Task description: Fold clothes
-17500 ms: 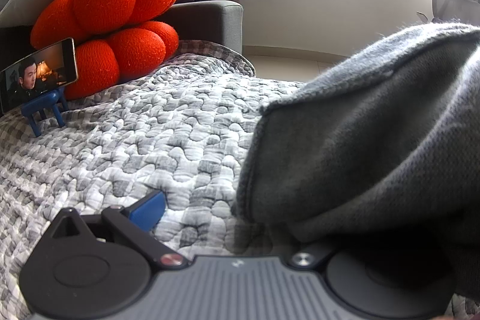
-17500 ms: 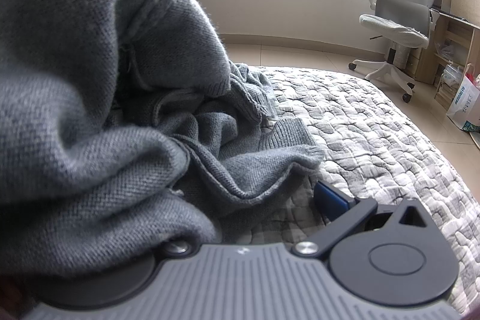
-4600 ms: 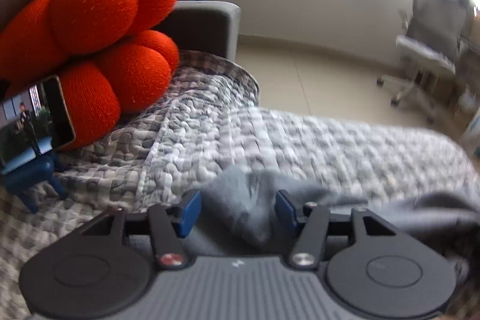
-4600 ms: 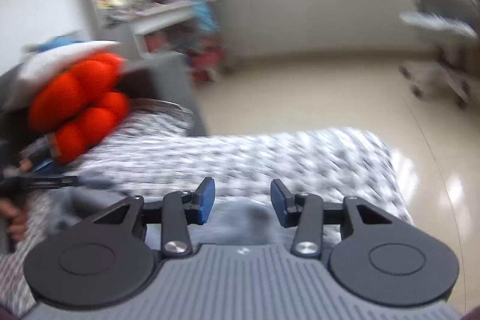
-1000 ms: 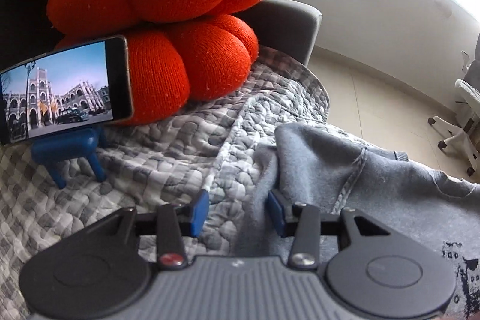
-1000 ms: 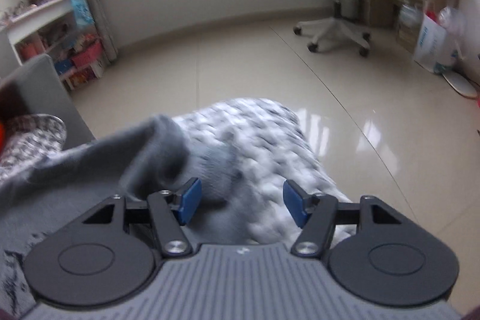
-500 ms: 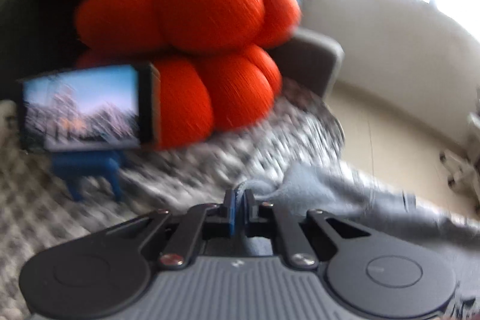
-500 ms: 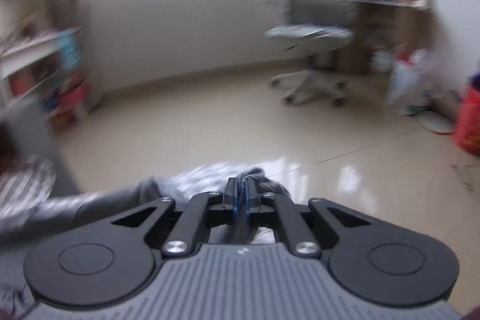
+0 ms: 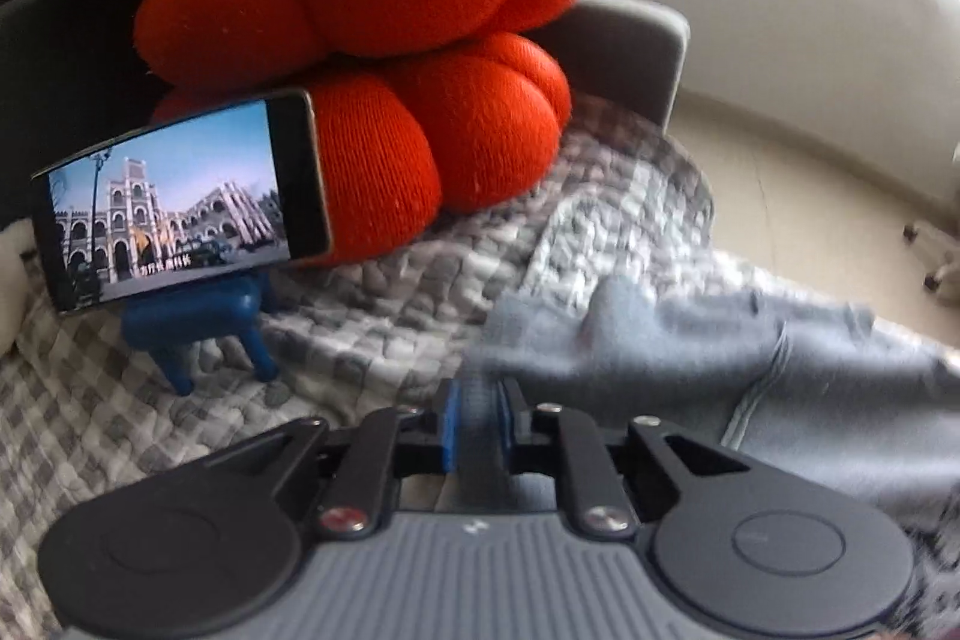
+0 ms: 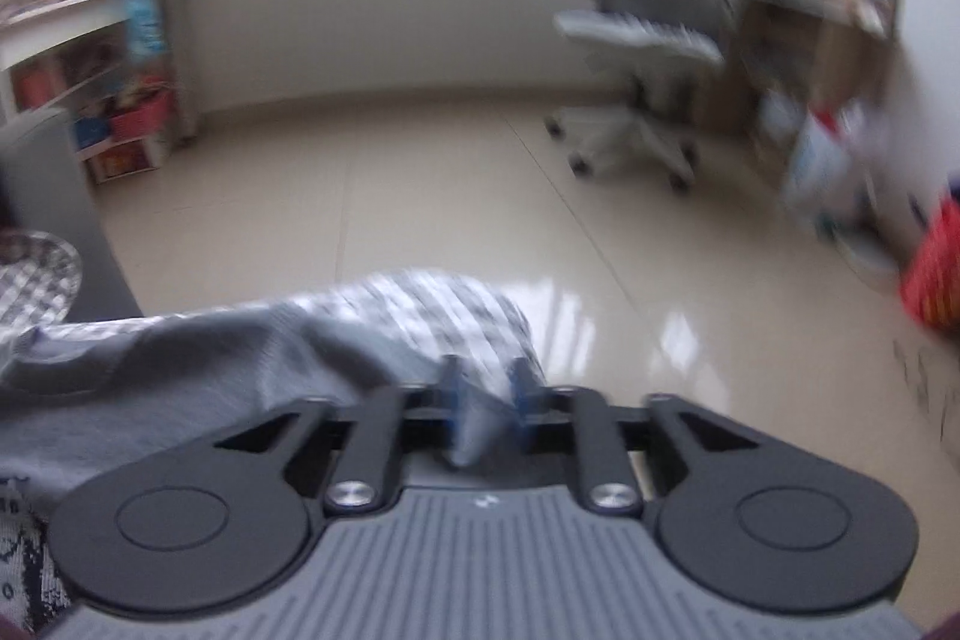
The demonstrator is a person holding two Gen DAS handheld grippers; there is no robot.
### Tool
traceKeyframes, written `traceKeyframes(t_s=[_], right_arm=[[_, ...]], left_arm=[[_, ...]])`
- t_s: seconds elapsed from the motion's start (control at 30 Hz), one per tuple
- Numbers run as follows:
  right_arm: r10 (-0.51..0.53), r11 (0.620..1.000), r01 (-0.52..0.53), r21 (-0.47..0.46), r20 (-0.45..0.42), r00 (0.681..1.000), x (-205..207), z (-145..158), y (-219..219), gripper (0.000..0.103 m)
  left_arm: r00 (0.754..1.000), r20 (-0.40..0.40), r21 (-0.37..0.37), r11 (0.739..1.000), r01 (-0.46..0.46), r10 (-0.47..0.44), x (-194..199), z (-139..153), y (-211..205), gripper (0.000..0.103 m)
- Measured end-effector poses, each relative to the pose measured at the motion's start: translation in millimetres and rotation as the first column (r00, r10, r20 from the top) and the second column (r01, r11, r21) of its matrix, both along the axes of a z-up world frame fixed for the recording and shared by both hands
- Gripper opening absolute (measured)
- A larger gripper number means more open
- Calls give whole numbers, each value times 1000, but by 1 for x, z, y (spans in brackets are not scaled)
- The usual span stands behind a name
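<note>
A grey knitted sweater (image 9: 750, 364) lies spread on a grey-and-white quilted bed cover (image 9: 372, 304). My left gripper (image 9: 477, 415) is shut on a fold of the sweater's edge, near the orange cushion. In the right wrist view the sweater (image 10: 150, 382) stretches off to the left. My right gripper (image 10: 486, 400) is shut on the sweater's other end, at the bed's edge over the floor. Both views are blurred by motion.
A knotted orange cushion (image 9: 408, 40) and a phone (image 9: 174, 196) on a blue stand (image 9: 204, 322) sit at the head of the bed. A grey sofa arm (image 9: 624, 40) is behind. An office chair (image 10: 648, 58), shelves (image 10: 90, 70) and bare floor lie beyond.
Within the last second both grippers closed on the sweater's ends. Since half a second ago both have shifted with the cloth, and the sweater is drawn out between them.
</note>
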State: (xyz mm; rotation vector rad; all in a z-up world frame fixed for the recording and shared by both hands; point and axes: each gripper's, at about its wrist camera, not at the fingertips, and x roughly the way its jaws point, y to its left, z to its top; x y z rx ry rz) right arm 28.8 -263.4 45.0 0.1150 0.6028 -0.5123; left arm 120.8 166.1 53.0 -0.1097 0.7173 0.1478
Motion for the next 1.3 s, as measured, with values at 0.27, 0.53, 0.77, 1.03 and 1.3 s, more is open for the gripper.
traceKeyframes(t_s=[0.27,0.53,0.77,1.03,1.3], right_arm=[[331,942,-332,51,28,943,45,10,46,57],[539,831,-534,156,14,842,123,6,118,57],[593,794,-560,237,-94,800,202,-24,176,53],[594,803,-596,-1,-59,802,220,-9,211,5],[579,810,-582,-67,-60,813,240,-23,222,5]], left_arm=[[998,-53,-24,999,27,-28,5,-8,-10,28],[997,-65,-18,999,35,-36,5,-15,-8,29],[997,-67,-6,1000,24,-24,6,-18,-5,27],[999,-47,52,998,17,-15,9,-15,-15,7],[998,-18,71,996,-58,59,8,-9,-8,8]])
